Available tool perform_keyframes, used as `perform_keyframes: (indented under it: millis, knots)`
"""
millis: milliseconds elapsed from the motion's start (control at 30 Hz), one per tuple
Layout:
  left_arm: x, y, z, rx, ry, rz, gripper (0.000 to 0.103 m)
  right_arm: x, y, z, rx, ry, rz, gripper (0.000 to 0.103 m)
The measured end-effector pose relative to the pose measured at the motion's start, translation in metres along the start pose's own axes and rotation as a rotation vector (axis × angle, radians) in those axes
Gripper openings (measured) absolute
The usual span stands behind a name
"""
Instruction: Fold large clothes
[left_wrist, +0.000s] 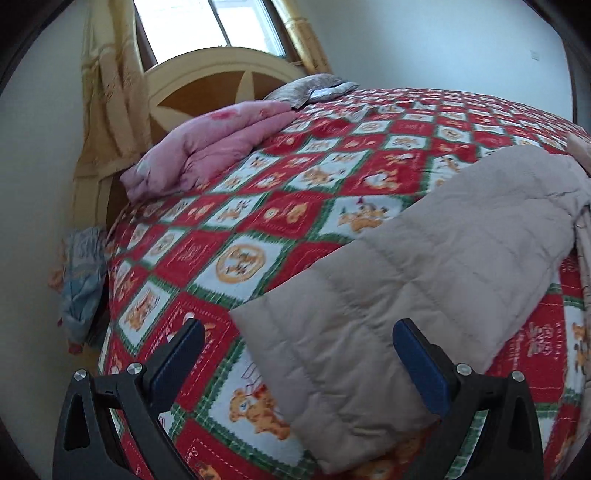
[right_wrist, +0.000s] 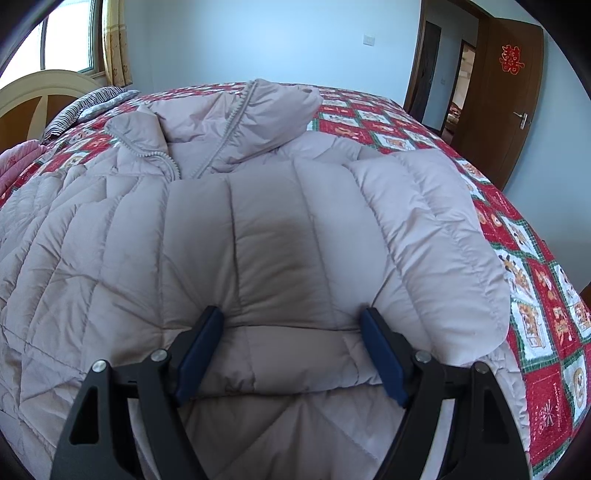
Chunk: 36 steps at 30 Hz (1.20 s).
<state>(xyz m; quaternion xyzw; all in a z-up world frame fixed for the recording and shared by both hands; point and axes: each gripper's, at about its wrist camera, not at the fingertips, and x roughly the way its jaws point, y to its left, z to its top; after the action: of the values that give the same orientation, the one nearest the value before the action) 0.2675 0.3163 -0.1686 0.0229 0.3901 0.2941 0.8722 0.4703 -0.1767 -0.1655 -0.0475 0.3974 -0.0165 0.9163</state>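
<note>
A large beige quilted down coat (right_wrist: 258, 229) lies spread on the bed, zipper and hood toward the far side. One sleeve (right_wrist: 295, 258) is folded across its body. My right gripper (right_wrist: 291, 325) is open, its jaws on either side of the sleeve's cuff end, not clamped. In the left wrist view the coat's hem part (left_wrist: 424, 266) lies diagonally on the red patterned bedspread (left_wrist: 258, 206). My left gripper (left_wrist: 299, 339) is open, just above the coat's near hem corner, holding nothing.
A folded pink quilt (left_wrist: 207, 147) and grey pillows (left_wrist: 314, 88) lie by the headboard (left_wrist: 199, 85). A cloth bundle (left_wrist: 81, 280) hangs beside the bed on the left. An open wooden door (right_wrist: 506, 92) stands past the far right side.
</note>
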Motion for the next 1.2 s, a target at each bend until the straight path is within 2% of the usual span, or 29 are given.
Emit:
perform_keyframes:
  millis: [100, 267, 300, 333, 367, 400, 433, 533, 667, 800, 900, 1067, 1200]
  knots:
    - [0.015, 0.007, -0.006, -0.067, 0.037, -0.077, 0.102, 0.0, 0.0, 0.0, -0.003, -0.002, -0.006, 0.081]
    - [0.022, -0.011, -0.005, -0.077, 0.027, -0.145, 0.1, -0.001, 0.001, 0.0, -0.005, -0.007, -0.02, 0.082]
    - [0.022, -0.014, -0.005, -0.07, 0.021, -0.151, 0.082, -0.001, 0.001, 0.0, -0.005, -0.008, -0.022, 0.082]
    - [0.023, -0.017, -0.004, -0.058, 0.024, -0.17, 0.055, -0.001, 0.001, 0.0, -0.005, -0.008, -0.023, 0.082]
    - [0.023, -0.021, -0.002, -0.043, 0.028, -0.193, 0.043, -0.001, 0.001, 0.0, -0.005, -0.009, -0.024, 0.082]
    - [0.021, -0.023, -0.001, -0.03, 0.023, -0.21, 0.022, -0.001, 0.0, 0.0, -0.004, -0.009, -0.025, 0.083]
    - [0.017, -0.025, 0.001, -0.014, 0.01, -0.21, 0.01, -0.002, 0.0, 0.0, -0.004, -0.01, -0.026, 0.083]
    - [0.007, -0.021, 0.009, -0.007, -0.025, -0.203, 0.005, -0.002, 0.0, 0.0, -0.001, -0.013, -0.027, 0.083]
    - [-0.012, -0.007, 0.024, -0.016, -0.091, -0.177, 0.004, -0.005, -0.003, 0.0, 0.008, -0.015, -0.011, 0.084]
    - [-0.027, 0.002, 0.047, -0.019, -0.139, -0.158, 0.004, -0.024, -0.01, -0.001, 0.02, -0.027, 0.027, 0.083]
    - [-0.05, -0.003, 0.069, -0.003, -0.208, -0.148, 0.004, -0.044, -0.012, -0.004, -0.013, -0.059, 0.029, 0.083]
    - [-0.104, -0.042, 0.113, 0.053, -0.333, -0.202, 0.004, -0.064, -0.018, -0.012, -0.042, -0.091, 0.032, 0.083]
    - [-0.151, -0.102, 0.136, 0.149, -0.422, -0.288, 0.004, -0.069, -0.022, -0.018, -0.048, -0.113, 0.016, 0.083]
